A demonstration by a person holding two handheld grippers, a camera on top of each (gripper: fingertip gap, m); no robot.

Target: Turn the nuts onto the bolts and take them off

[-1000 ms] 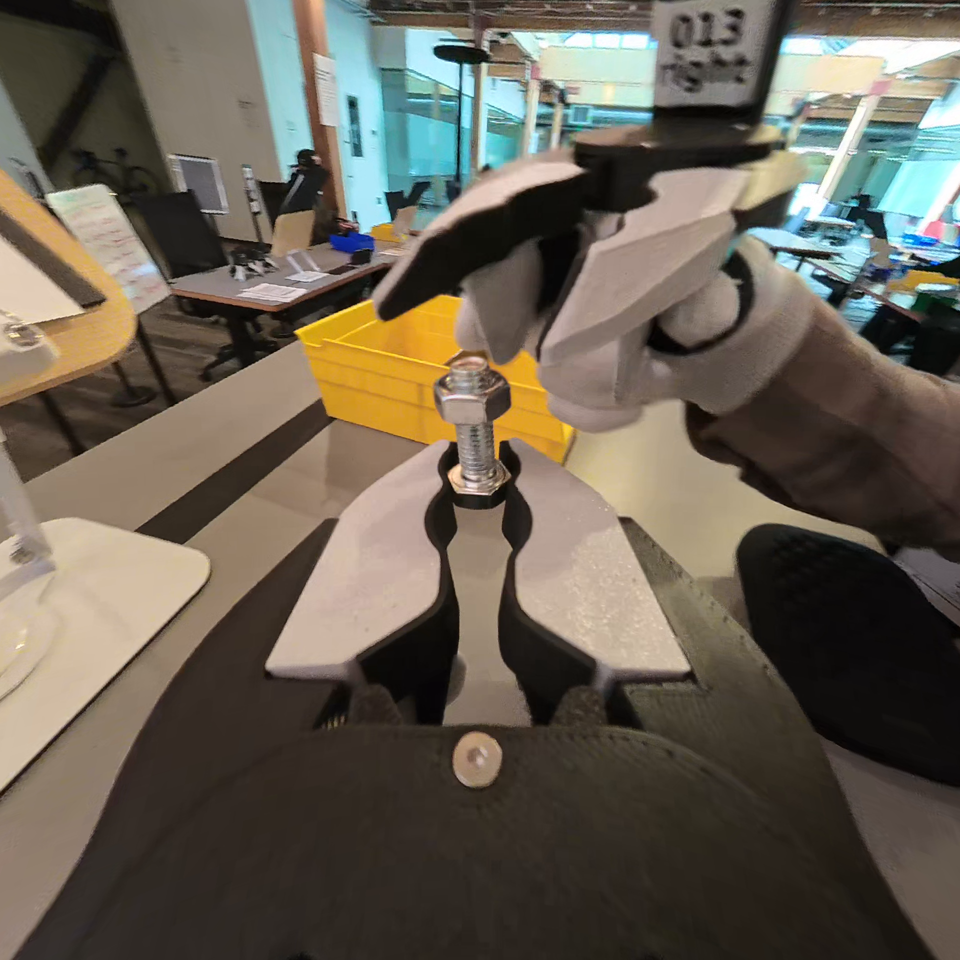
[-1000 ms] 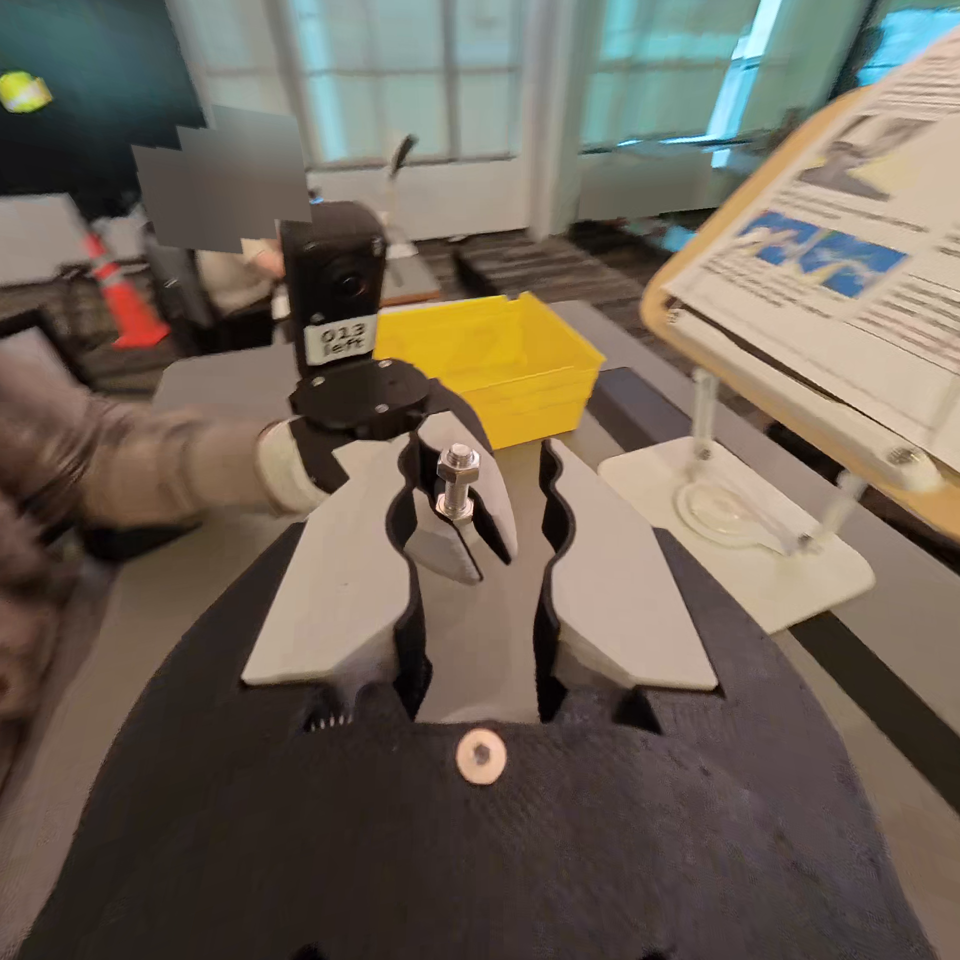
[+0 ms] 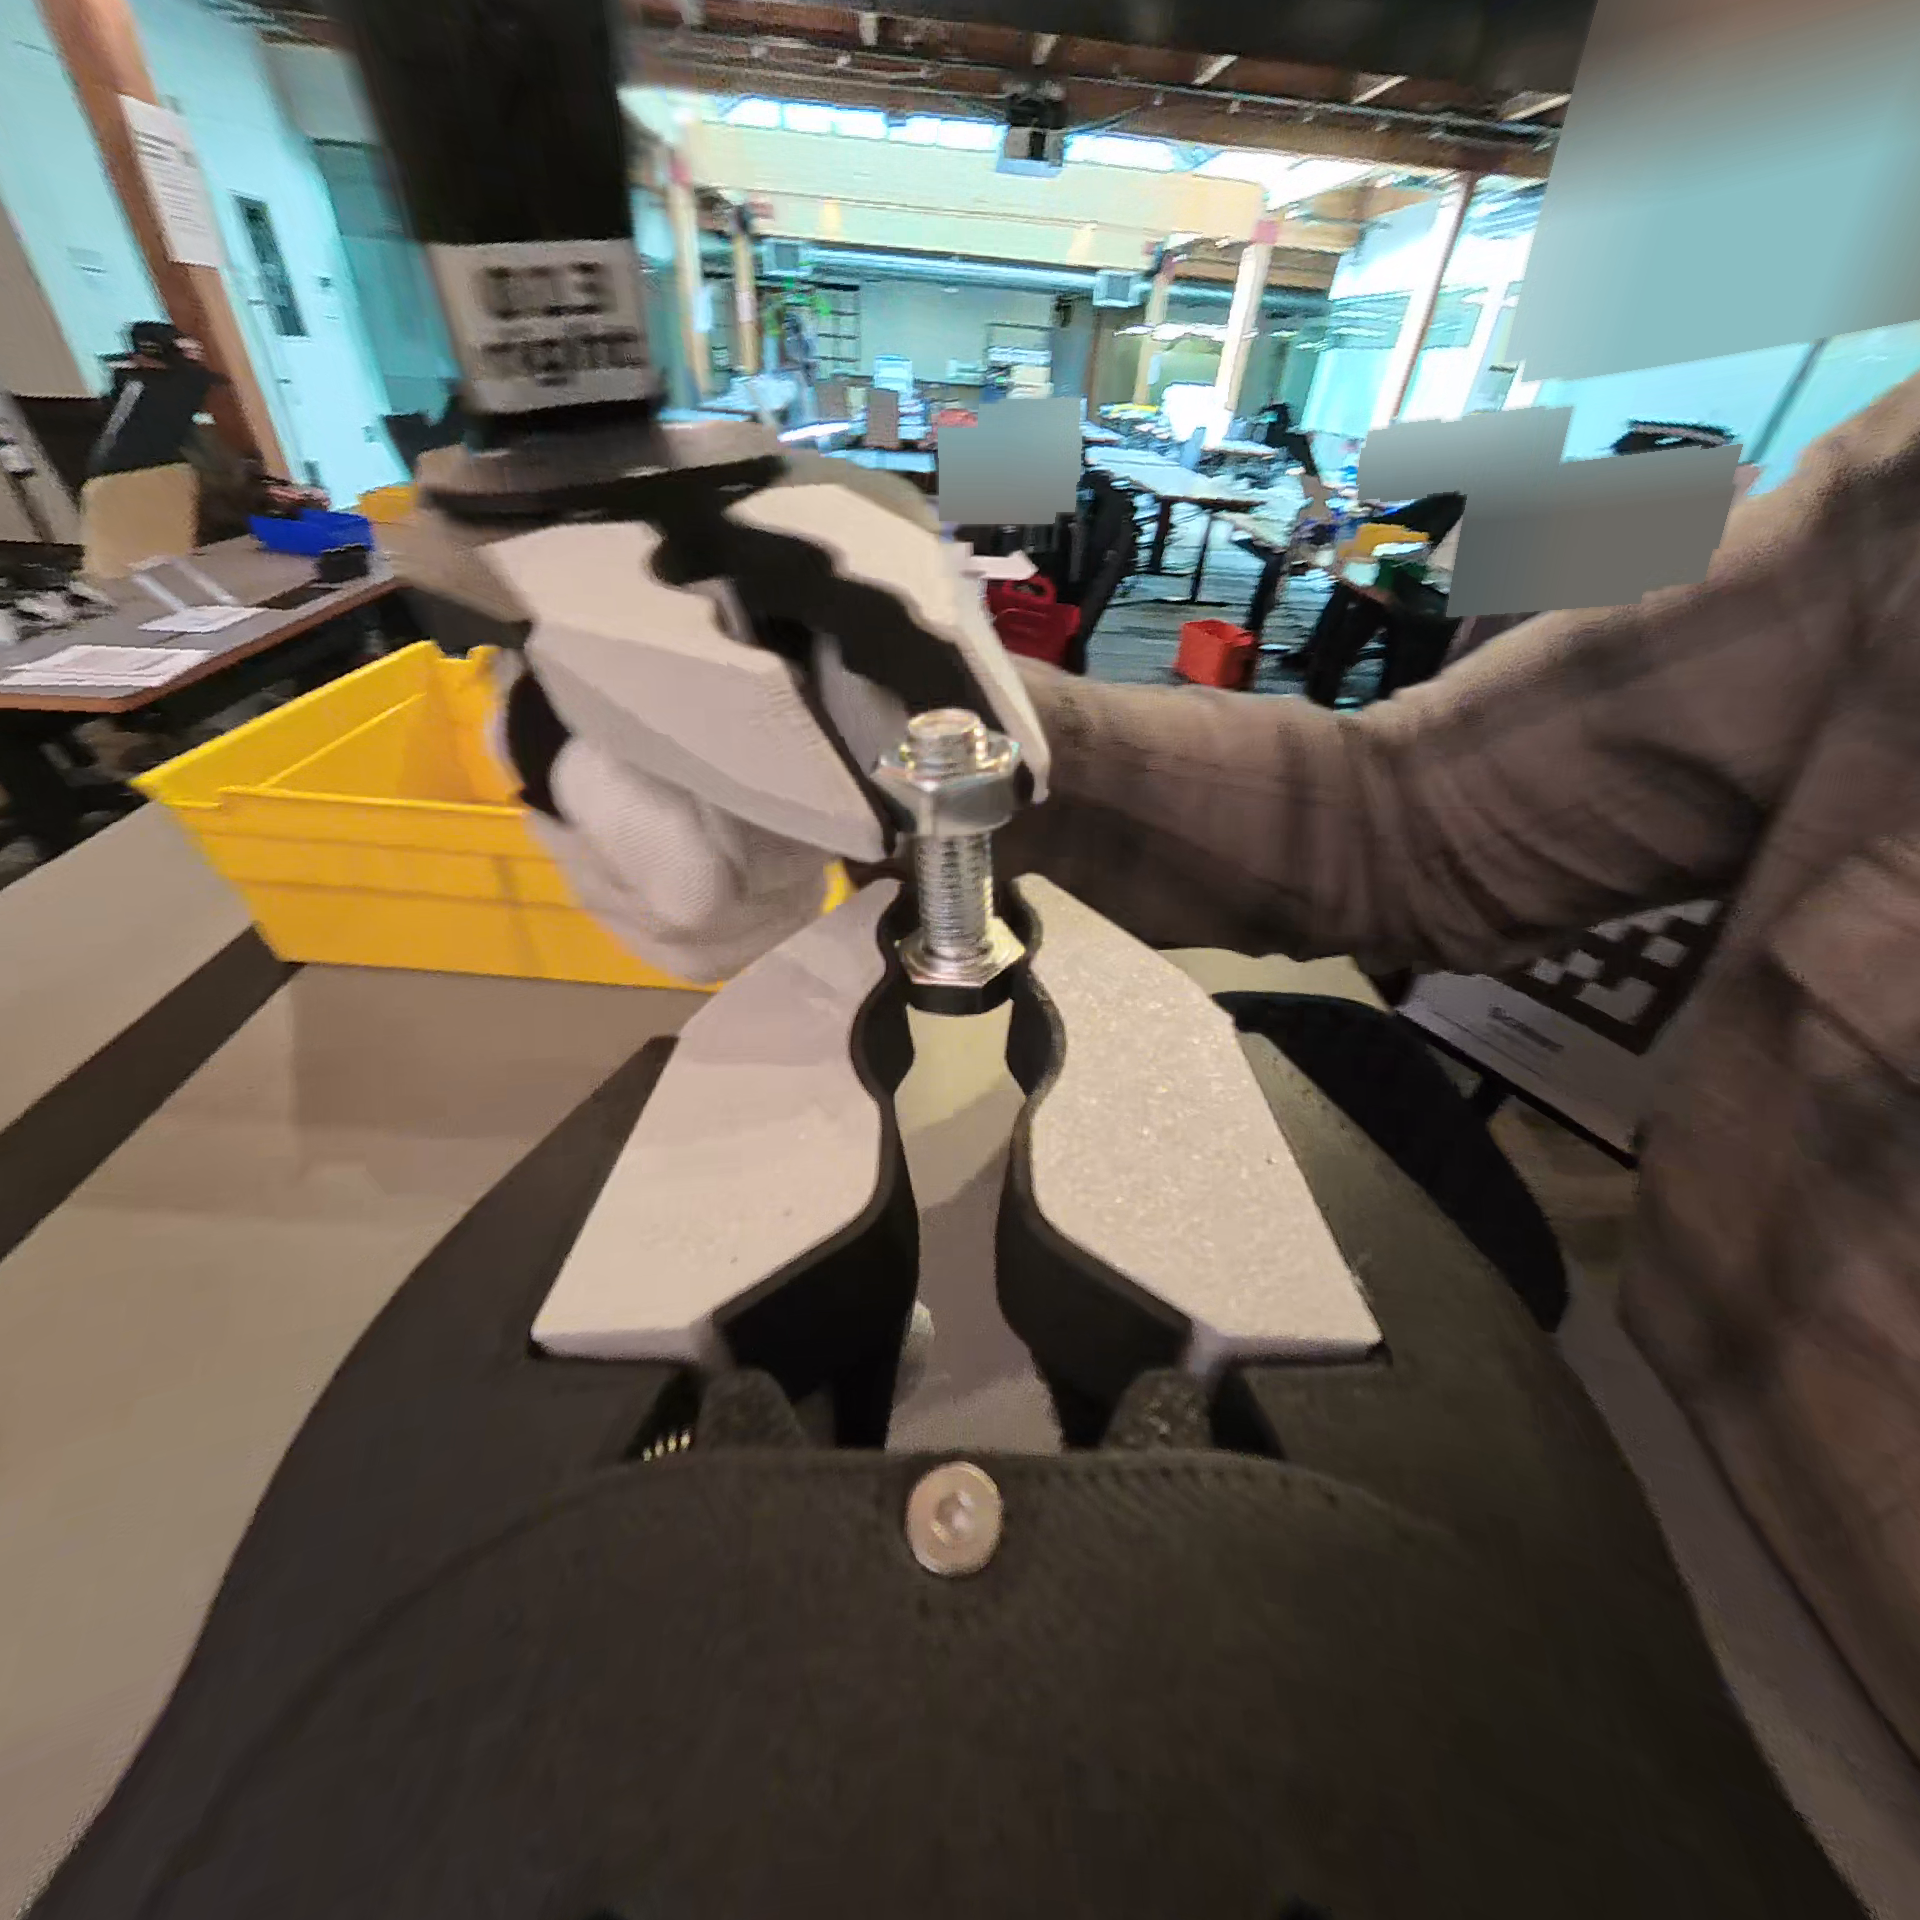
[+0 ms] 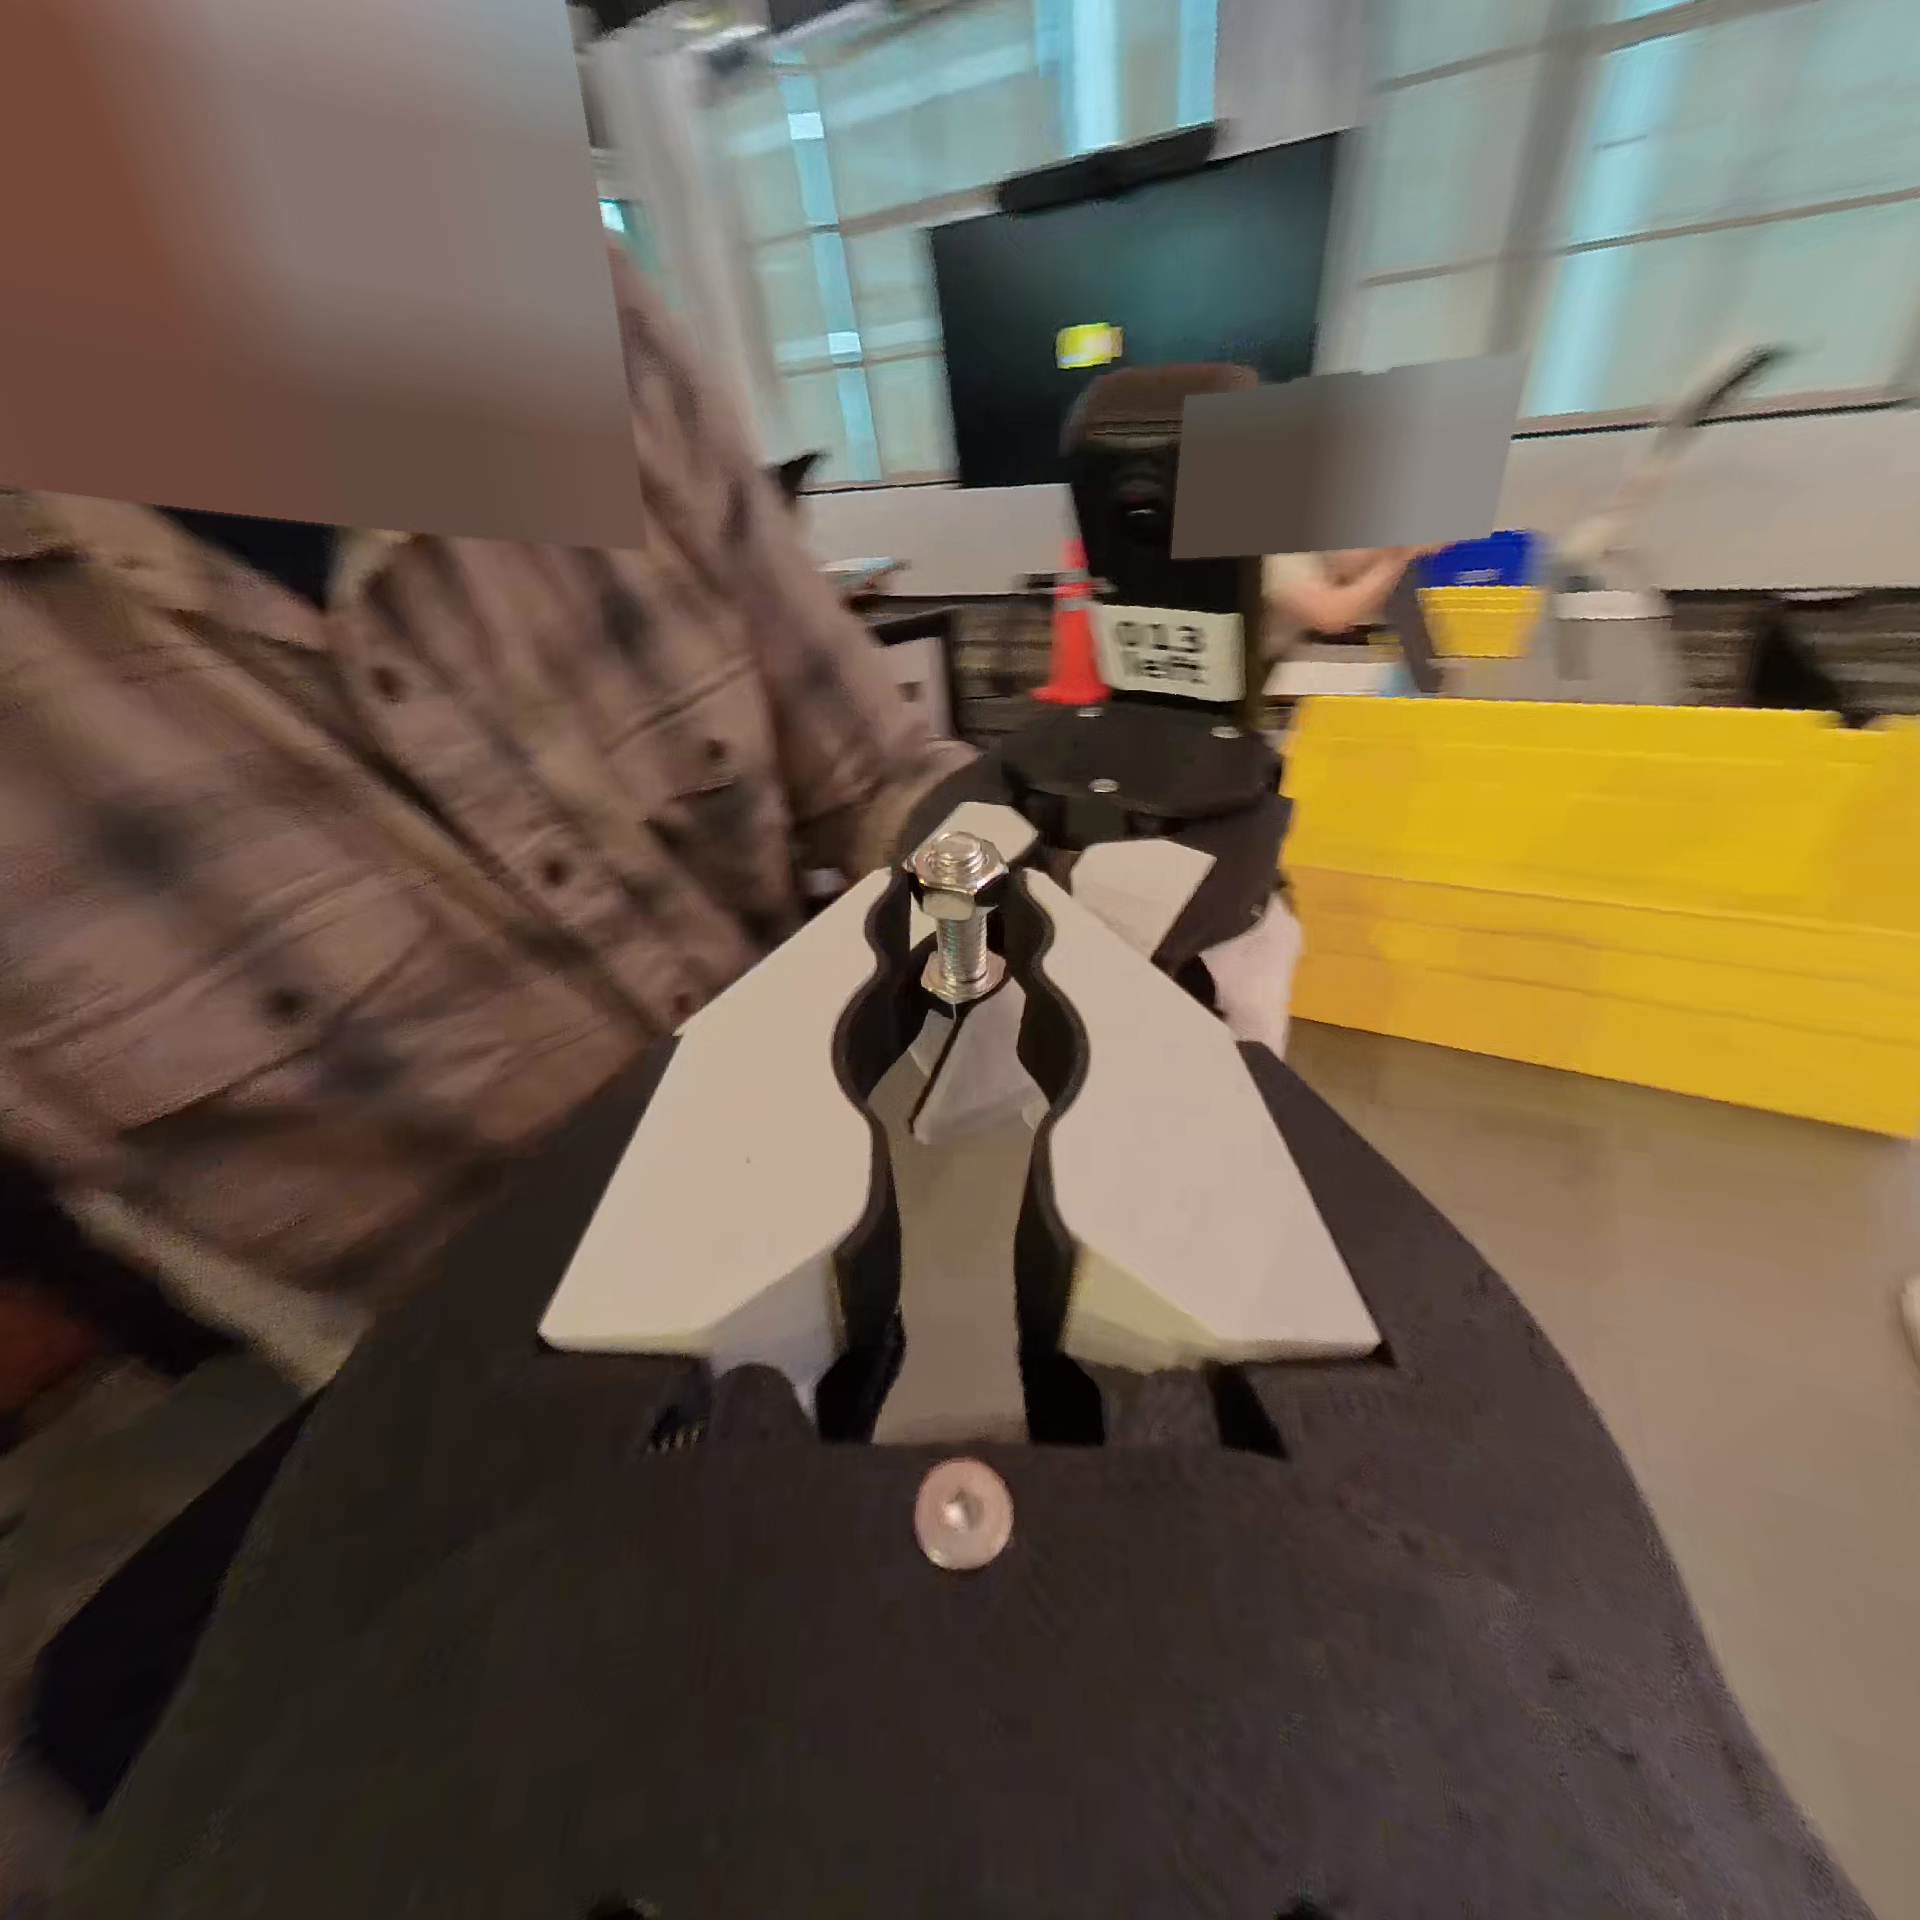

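Observation:
A silver bolt (image 3: 948, 896) stands upright with its hex head down. My left gripper (image 3: 951, 940) is shut on the bolt's head. A silver nut (image 3: 948, 792) sits at the top of the threads. My right gripper (image 3: 961, 805) reaches in from the upper left, its fingers closed on either side of the nut. In the right wrist view my right gripper (image 4: 954, 883) grips the nut (image 4: 954, 881), with the bolt (image 4: 961, 951) below it. The left gripper (image 4: 935, 1101) points back at me from behind and holds the bolt's head.
A yellow bin (image 3: 364, 831) stands on the grey table (image 3: 208, 1143) behind the grippers and shows at the right of the right wrist view (image 4: 1610, 935). The person's plaid sleeve (image 3: 1455, 779) crosses from the right. An orange cone (image 4: 1075, 644) stands far back. About 5 cm separates my left fingertips from my right.
My right gripper was open, just behind the nut. It has swung round the bolt from the right side to the left and shut on the nut. The left gripper still holds the bolt upright.

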